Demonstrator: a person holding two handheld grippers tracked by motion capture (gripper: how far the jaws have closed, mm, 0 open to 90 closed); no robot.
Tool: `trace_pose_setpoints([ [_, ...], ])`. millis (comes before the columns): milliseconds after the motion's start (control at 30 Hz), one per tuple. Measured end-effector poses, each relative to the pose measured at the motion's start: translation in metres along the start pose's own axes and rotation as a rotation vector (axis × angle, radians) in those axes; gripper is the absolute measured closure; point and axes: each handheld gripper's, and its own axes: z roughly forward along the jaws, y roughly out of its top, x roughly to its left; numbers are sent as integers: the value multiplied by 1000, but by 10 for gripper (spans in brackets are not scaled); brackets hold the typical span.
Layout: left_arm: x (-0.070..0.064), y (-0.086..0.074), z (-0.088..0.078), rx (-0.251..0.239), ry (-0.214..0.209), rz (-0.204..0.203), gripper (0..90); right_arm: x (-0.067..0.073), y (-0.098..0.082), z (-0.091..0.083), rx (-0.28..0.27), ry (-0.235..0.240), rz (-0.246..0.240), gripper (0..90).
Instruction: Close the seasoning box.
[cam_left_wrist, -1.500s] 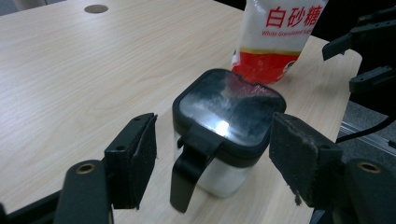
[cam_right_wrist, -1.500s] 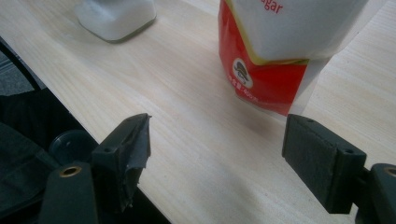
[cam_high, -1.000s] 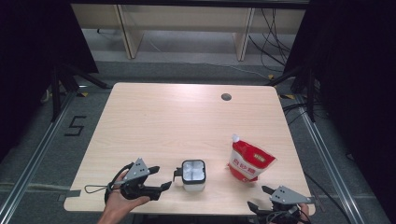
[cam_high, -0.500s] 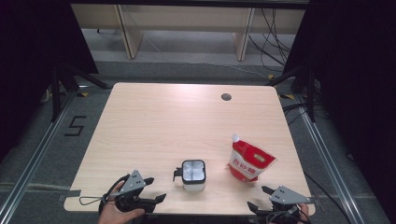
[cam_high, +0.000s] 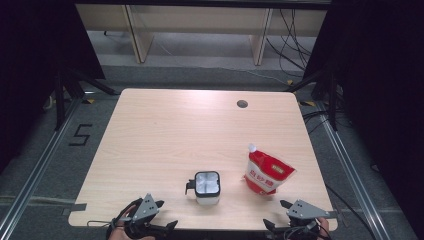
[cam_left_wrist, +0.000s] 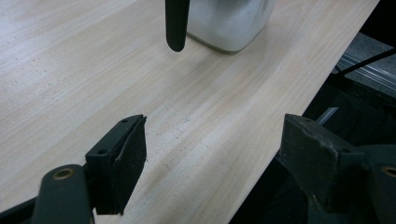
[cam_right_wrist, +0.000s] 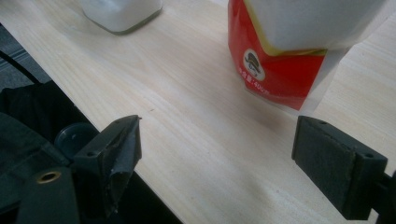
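A square clear container (cam_high: 206, 186) with a black handle (cam_high: 190, 188) stands near the front middle of the table. A red and white spouted pouch (cam_high: 267, 171) stands to its right. At the front left edge my left gripper (cam_high: 166, 215) is open; its jaws have just been opening, with nothing between them. In the left gripper view the jaws (cam_left_wrist: 212, 158) frame bare wood, with the container (cam_left_wrist: 229, 23) beyond. My right gripper (cam_high: 275, 214) at the front right edge is open, its jaws also just opening wider and empty (cam_right_wrist: 217, 149), short of the pouch (cam_right_wrist: 289, 60).
The light wooden table (cam_high: 175, 135) has a round cable hole (cam_high: 242, 104) at the back right. Its front edge runs right under both grippers. Dark floor, metal rails and stand legs surround the table.
My left gripper has drawn back from beside the container toward the front left edge and sunk lower. The right gripper, container and pouch stay put.
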Motion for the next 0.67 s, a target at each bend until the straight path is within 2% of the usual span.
trace_pose_setpoints([
  [33, 0, -1, 1, -14, 7, -32, 221, 1, 0, 0, 4, 13, 9, 164],
  [67, 0, 0, 0, -4, 1, -35, 219, 0, 0, 1, 2, 21, 2, 164],
  [100, 2, 0, -1, 4, 17, -17, 217, 0, 0, 1, 3, 9, 3, 162],
  [167, 2, -1, 0, -2, 21, -32, 215, 1, -1, 1, 15, 9, 16, 163],
  [233, 2, -1, -1, 2, 12, -38, 215, 0, -1, 1, 8, 1, 2, 162],
  [300, 0, -1, 1, -16, 13, -55, 215, 0, -1, 1, 8, 5, 16, 162],
  [333, 1, 0, 0, -2, 11, -35, 215, -1, -1, 2, 10, 37, 14, 163],
  [400, 2, 0, 0, -1, 11, -17, 215, -1, -1, 2, 1, 14, 4, 163],
  [433, 1, 0, 1, -27, 12, -41, 215, -1, -1, 2, 10, 33, 15, 163],
  [467, 2, -1, -1, 0, 12, -35, 215, -1, -1, 2, 0, 20, 0, 163],
  [567, 2, 0, 0, -5, 2, -32, 215, -1, -1, 2, 8, 37, 13, 163],
  [600, 2, -1, 1, -6, -15, -57, 215, -1, -1, 2, -1, 18, 4, 163],
  [633, 2, -1, 1, -5, -17, -60, 215, -1, -1, 2, 4, 20, 17, 163],
  [667, 3, -1, 1, -5, -14, -59, 215, 0, -1, 1, 8, -2, 25, 164],
])
